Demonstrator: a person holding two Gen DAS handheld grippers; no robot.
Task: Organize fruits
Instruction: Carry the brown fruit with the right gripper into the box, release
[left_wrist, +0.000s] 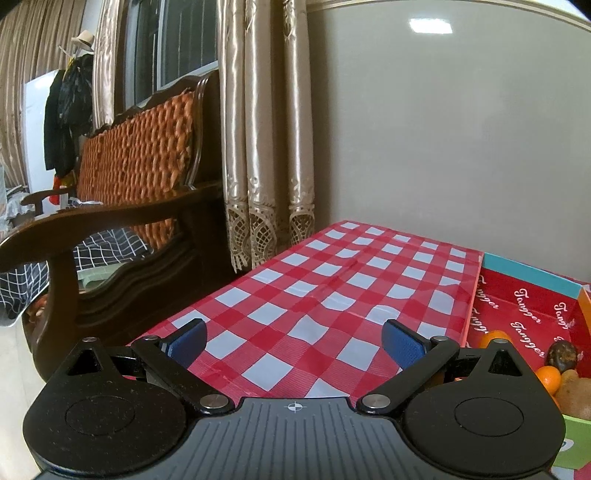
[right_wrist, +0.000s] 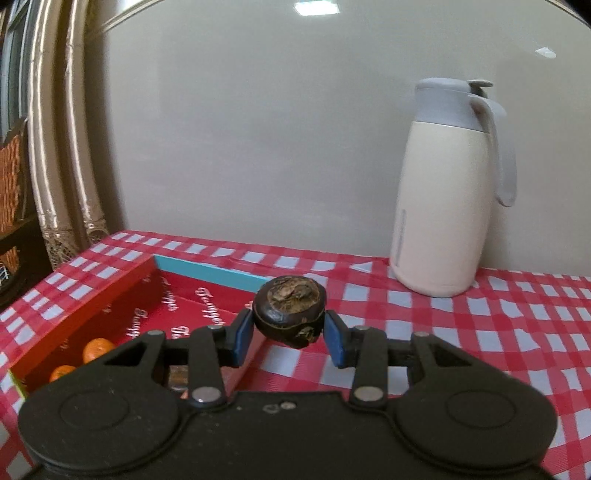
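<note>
The right gripper (right_wrist: 289, 334) pinches a dark round fruit (right_wrist: 290, 311) above the red box (right_wrist: 85, 306) edge, where the thin grip could let it roll out, while the left gripper (left_wrist: 293, 341) hangs spread and empty.

Tabletop (right_wrist: 498, 332) covered in red-and-white checked cloth, set against the far wall. Red fruit box (right_wrist: 92, 306) sits on it at left. White thermal jug (right_wrist: 443, 206) stands upright far right, apart from the box.
</note>
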